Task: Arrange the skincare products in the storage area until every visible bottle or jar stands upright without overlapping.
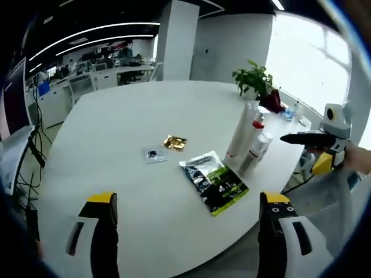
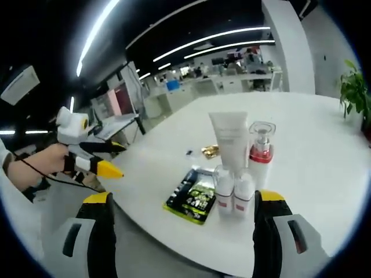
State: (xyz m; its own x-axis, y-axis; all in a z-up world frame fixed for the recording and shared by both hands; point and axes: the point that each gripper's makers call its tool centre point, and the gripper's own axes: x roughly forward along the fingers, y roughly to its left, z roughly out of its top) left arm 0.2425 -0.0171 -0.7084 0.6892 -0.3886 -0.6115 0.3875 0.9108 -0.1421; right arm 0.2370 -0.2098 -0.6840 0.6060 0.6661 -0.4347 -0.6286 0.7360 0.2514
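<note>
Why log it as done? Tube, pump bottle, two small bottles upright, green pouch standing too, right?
The pouch isn't standing: the green pouch lies flat on the table, as the right gripper view shows. The tube, pump bottle and two small bottles stand upright.

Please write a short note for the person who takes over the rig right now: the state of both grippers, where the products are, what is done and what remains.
Left gripper: open, empty, held over the near table edge.
Right gripper: open, empty, facing the products.
Products: white tube, red-based pump bottle and two small white bottles stand upright, close together, near the white table's edge.
Flat on the table: green-black sachet, gold sachet, small clear sachet.
Done: bottles look upright.
Left: check whether the bottles touch; perhaps tidy the sachets.
</note>
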